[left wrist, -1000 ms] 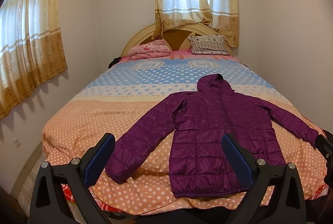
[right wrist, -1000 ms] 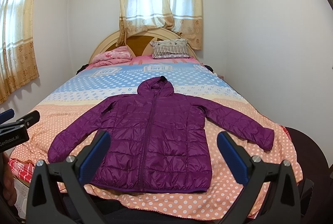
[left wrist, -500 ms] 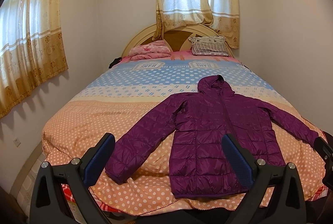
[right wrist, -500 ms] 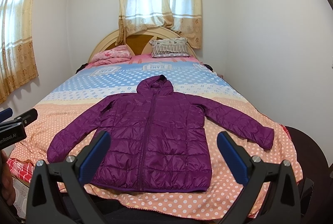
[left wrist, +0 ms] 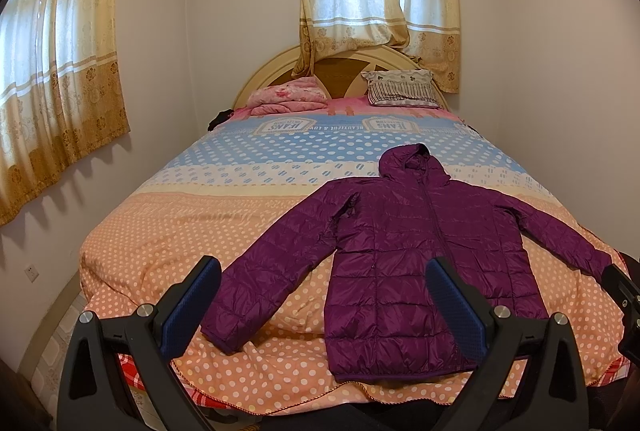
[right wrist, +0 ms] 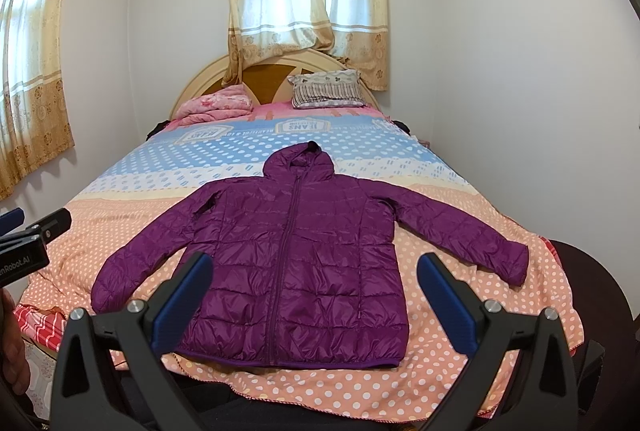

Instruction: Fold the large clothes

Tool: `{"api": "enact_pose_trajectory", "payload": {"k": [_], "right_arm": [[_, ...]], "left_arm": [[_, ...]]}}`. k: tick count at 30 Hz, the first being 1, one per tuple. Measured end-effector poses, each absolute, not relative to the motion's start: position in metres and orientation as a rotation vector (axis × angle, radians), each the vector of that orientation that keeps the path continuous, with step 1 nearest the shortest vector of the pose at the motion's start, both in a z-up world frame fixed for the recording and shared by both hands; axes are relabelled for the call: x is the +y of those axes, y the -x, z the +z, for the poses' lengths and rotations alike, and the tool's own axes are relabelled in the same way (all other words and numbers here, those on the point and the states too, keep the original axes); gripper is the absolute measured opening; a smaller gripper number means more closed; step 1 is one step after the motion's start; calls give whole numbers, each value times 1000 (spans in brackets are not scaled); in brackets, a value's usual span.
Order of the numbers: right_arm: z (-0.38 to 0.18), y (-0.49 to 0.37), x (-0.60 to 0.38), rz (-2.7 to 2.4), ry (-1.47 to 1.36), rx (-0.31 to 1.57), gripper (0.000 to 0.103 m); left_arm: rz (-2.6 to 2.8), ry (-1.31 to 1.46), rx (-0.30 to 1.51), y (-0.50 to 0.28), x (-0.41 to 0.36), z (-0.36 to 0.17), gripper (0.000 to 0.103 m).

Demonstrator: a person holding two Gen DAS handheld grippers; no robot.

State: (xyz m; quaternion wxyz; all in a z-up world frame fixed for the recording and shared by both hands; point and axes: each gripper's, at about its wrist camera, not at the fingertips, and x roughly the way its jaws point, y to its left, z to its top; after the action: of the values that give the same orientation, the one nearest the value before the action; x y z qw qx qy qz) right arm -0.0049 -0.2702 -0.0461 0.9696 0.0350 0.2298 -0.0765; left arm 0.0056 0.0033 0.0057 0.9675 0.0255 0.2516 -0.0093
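Note:
A purple hooded puffer jacket (left wrist: 412, 255) lies flat and face up on the bed, zipped, both sleeves spread out, hood toward the headboard; it also shows in the right wrist view (right wrist: 296, 267). My left gripper (left wrist: 324, 305) is open and empty, held above the foot of the bed near the jacket's left sleeve cuff (left wrist: 226, 331). My right gripper (right wrist: 314, 301) is open and empty, held over the jacket's hem (right wrist: 288, 361). Neither touches the jacket.
The bed (left wrist: 168, 231) has a polka-dot cover in orange, cream and blue. A folded pink blanket (left wrist: 286, 97) and a striped pillow (left wrist: 402, 93) lie at the headboard. Walls stand close on both sides. The left gripper body (right wrist: 28, 247) shows at the right wrist view's left edge.
Both grippers have drifted slightly; the jacket sits a little lower in the views. The jacket itself has not moved.

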Motion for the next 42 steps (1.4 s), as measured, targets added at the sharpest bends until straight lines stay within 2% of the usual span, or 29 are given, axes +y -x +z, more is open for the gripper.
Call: {"api": "enact_pose_trajectory", "payload": {"k": [31,42], "right_arm": [[-51,3,-274,-149,-78,489,103],[-62,-12,-281,-140,-101,520,103]], "left_arm": [[-25,-55,516,-8,0,1,102],[-72,-54,570,-22,-3,-18,102]]}}
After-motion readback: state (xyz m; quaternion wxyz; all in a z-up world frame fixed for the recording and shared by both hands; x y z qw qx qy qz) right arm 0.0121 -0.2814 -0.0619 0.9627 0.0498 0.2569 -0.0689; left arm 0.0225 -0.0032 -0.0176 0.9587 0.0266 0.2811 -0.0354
